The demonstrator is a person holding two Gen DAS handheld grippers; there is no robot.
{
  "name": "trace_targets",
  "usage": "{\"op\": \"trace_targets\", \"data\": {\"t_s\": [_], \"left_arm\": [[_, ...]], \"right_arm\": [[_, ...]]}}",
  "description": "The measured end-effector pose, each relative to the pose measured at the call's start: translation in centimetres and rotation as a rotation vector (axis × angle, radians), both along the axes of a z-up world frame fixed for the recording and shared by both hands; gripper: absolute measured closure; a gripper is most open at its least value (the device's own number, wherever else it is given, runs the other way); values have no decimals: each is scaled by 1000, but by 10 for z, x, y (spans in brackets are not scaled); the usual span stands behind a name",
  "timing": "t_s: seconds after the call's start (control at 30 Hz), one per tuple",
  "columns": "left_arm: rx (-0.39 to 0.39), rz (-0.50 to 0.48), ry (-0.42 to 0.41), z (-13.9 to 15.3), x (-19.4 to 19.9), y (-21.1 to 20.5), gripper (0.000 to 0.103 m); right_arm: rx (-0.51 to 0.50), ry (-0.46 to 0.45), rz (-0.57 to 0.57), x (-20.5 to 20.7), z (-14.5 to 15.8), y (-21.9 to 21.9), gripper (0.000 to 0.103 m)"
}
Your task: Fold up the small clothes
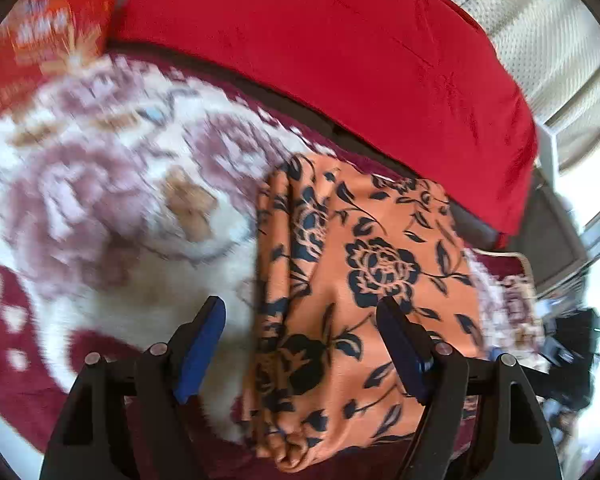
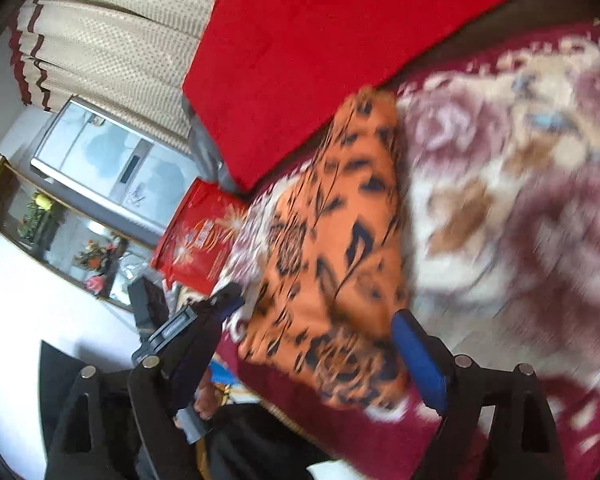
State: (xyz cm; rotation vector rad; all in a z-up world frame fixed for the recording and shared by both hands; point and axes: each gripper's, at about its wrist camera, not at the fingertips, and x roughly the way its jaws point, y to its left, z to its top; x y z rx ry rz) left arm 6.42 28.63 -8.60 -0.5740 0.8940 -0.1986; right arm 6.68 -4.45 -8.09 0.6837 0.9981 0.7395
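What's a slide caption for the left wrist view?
Open left gripper above folded orange floral garment on patterned rug.

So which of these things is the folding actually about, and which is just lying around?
Part of the job:
- orange flowered cloth, lying folded on the rug
- left tongs and right tongs, both open

Just lying about:
- patterned rug
- red cushion
- red printed bag
- curtain
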Motion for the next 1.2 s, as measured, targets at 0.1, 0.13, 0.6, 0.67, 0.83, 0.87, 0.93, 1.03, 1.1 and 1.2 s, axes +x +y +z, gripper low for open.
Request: {"op": "trace_targets", "data": {"t_s": [0.1, 0.13, 0.6, 0.67, 0.83, 0.87, 0.93, 1.03, 1.1, 1.2], "left_arm": [[-105, -19, 18, -9, 7, 2, 25], [-120, -19, 24, -10, 8, 3, 25], [-71, -16, -27, -3, -4, -1, 25], [-81, -48, -64, 6, -8, -9, 25], [-36, -164, -58, 5, -14, -42, 25], [-25, -176, -42, -1, -15, -47, 25], [22, -194, -17, -13, -15, -52, 25], [25, -210, -31, -14, -14, -55, 25], [20, -216, -34, -15, -14, -54, 25], [-27, -190, -39, -11, -19, -40, 25]], "right_arm": [[-3, 44, -19, 23, -7, -8, 14], [-12, 52, -11, 33, -11, -7, 14], [-43, 141, -17, 85, -42, 18, 75], [-28, 128, -2, 84, -37, 19, 69], [38, 147, -74, 105, -40, 11, 36], [43, 141, -79, 117, -39, 10, 36], [49, 136, -70, 133, -36, 10, 44], [-57, 192, -7, 162, -44, 24, 78], [-136, 217, -20, 170, -54, 27, 79], [-58, 221, -66, 165, -59, 20, 64]]}}
